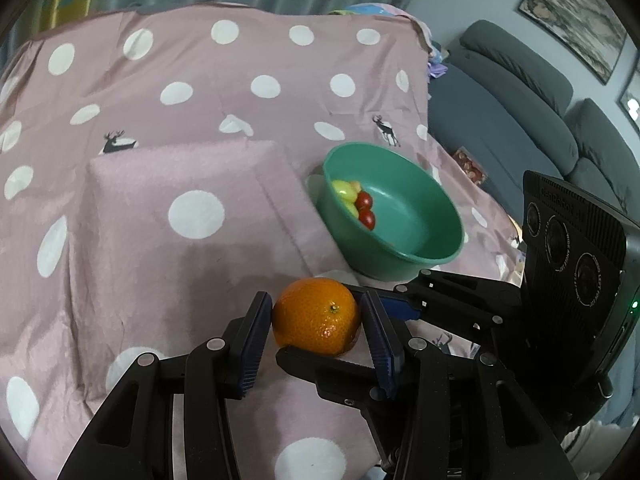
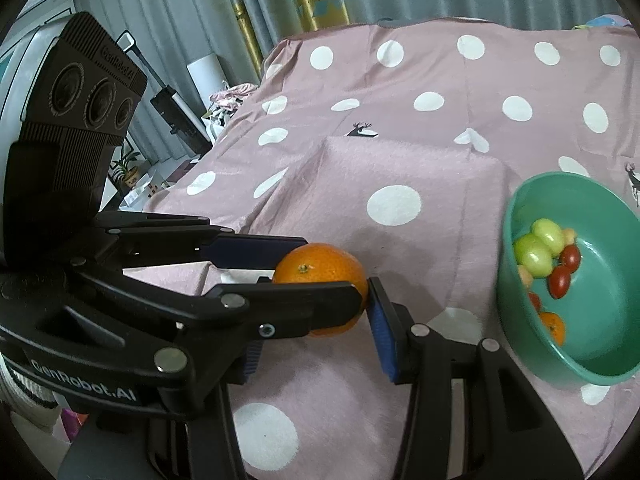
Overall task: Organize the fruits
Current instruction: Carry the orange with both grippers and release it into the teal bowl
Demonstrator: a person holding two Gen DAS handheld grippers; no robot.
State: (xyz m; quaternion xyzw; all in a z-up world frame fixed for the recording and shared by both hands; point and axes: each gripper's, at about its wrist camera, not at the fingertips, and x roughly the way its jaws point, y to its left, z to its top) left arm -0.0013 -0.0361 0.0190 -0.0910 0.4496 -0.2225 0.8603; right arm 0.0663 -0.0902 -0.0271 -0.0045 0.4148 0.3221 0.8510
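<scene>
left gripper point(image 1: 316, 322) and right gripper point(image 2: 320, 304) crossed at the tips, jaws of both partly closed

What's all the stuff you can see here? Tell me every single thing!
mandarin orange: one, orange, between both grippers' jaws
bowl: one, green, on the cloth, right of the mandarin orange
cherry tomatoes: three showing, red, in the bowl
green fruits: about three, yellow-green, in the bowl
second mandarin: one, orange, in the bowl
cloth: one, pink with white dots, under everything
sofa: one, grey, far right
framed picture: one, on the wall above the sofa
left gripper: black, jaws closed on the mandarin orange
right gripper: black, jaws around it too; grip unclear
</scene>
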